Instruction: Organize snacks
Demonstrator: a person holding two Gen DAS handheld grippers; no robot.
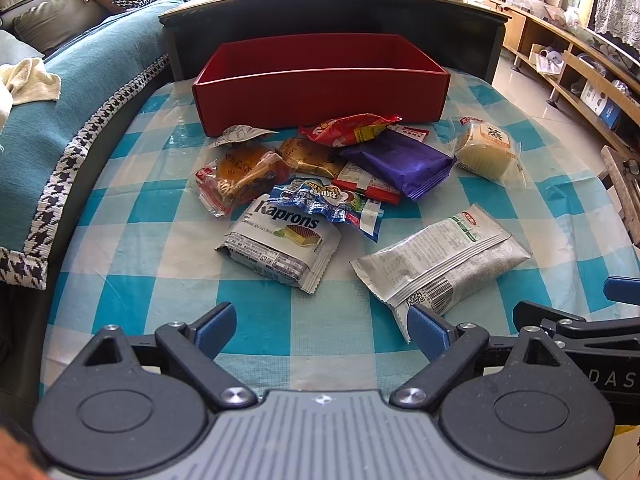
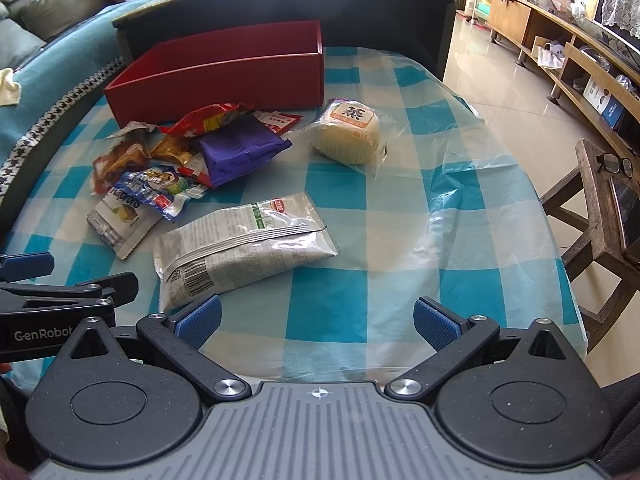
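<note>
Left wrist view: left gripper (image 1: 322, 330) fingers spread, empty, over the table's near edge.
Right gripper (image 2: 318, 322): fingers spread, empty, beside it.
Red box (image 1: 320, 96): one, open, at the table's far edge.
Snack pile (image 1: 320, 176): about eight packets, just before the box.
Silver packet (image 2: 244, 246): one, nearest both grippers.
Pale cake (image 2: 350, 134): one, apart, toward the right edge.
Wooden stool (image 2: 596, 208): beside the table's right edge.
</note>
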